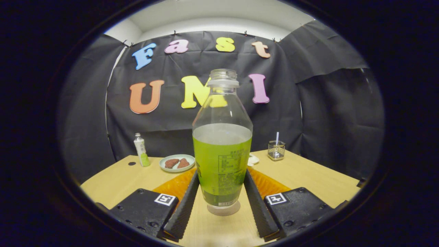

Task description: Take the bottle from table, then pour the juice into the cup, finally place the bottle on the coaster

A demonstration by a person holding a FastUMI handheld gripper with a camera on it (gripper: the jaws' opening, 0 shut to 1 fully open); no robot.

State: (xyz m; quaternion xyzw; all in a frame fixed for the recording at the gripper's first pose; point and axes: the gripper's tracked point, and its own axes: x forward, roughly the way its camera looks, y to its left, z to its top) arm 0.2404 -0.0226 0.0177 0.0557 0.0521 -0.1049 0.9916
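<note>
Looking along the jaws (222,185) we've got the clear plastic bottle with the green juice (222,161) standing upright right between them, uncapped, juice up to roughly the shoulder and the top half empty. The two fingers (183,202) run up either side of the bottle's lower body and their tips seem to touch its sides, but honestly we can't tell whether they're really pinching it or just sitting alongside. So: jaws spread about a bottle's width, around the bottle, grip unconfirmed. The bottle's base looks to be resting on the light wooden table (308,178), near us.

Just behind the bottle, poking out left and right of the fingers, is an orange ribbed flat mat (267,183), which we take to be the coaster. The bottle isn't on it, it's on the near side of it.

Further back on the table:
- far left, a small white squeeze bottle with a green lower part (141,150), upright
- just right of that, a pale round plate (168,167) with two brown chunks of food (177,163) on it
- far right, a small clear glass cup with a grid pattern (276,150) and a white straw-like stick in it, well apart from the bottle
- something small and white (253,160) peeking out behind the bottle's right side, can't tell what
</note>
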